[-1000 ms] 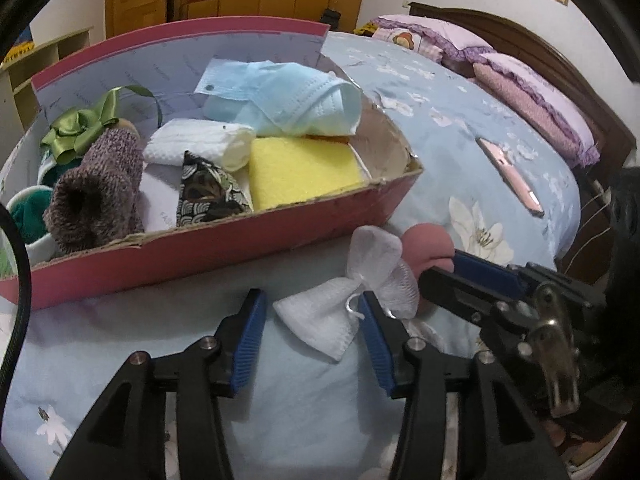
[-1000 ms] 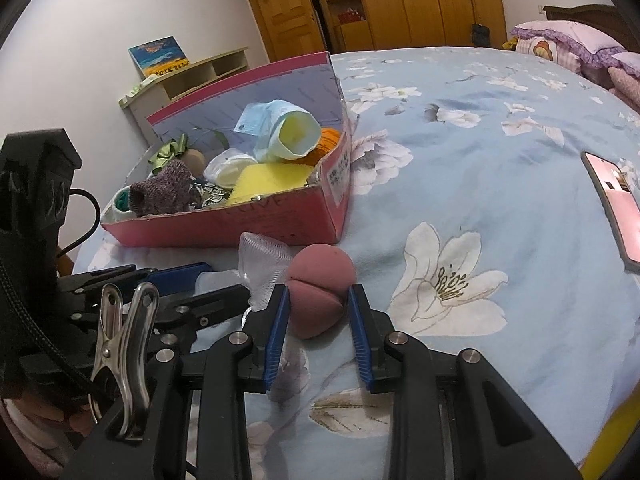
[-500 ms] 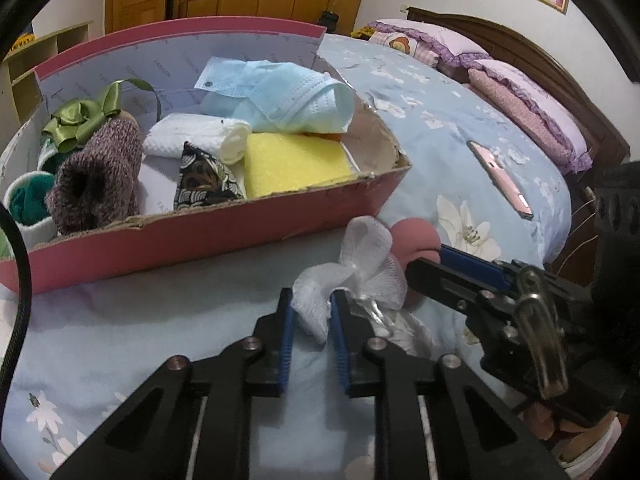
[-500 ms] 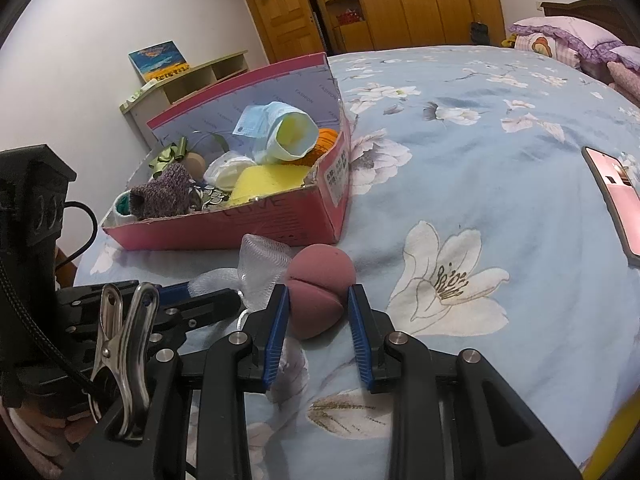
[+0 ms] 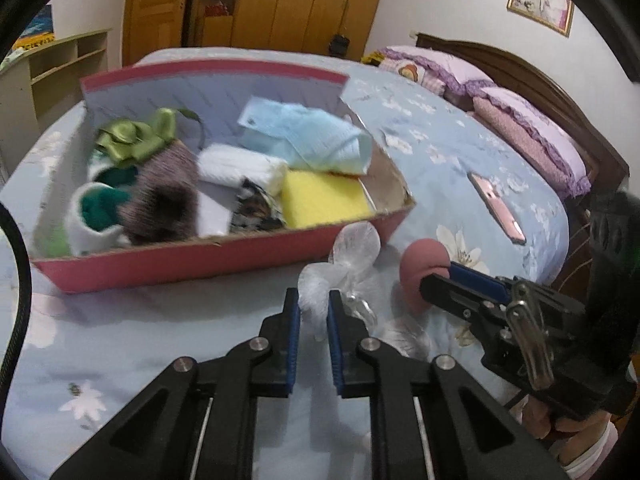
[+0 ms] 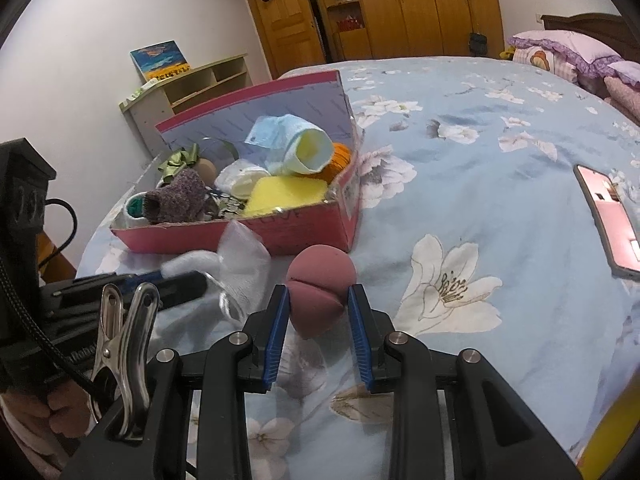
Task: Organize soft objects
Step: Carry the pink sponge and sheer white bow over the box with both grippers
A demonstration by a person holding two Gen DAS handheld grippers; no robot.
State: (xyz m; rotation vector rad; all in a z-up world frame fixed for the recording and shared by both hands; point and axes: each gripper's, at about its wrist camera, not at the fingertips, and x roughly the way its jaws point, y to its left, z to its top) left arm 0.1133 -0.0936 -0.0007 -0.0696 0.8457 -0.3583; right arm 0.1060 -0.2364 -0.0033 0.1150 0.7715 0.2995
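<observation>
Left gripper (image 5: 313, 307) freshly pinched onto white mesh bow (image 5: 344, 264); right gripper (image 6: 316, 314) clamping pink sponge (image 6: 320, 286).

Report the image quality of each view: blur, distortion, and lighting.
Left wrist view: motion-blurred, so the items in the pink box smear, while the left gripper itself stays sharp; fisheye bends the box's rim. Right wrist view: sharp throughout, the mauve sponge crisp between the right gripper; dark vignette in the corners, soft indoor light, no glare.

A pink cardboard box (image 5: 200, 268) with pale lilac lining holds a yellow sponge (image 5: 324, 200) and a light blue face mask (image 5: 308, 140); the bedsheet (image 6: 500, 184) is blue with white flowers.
</observation>
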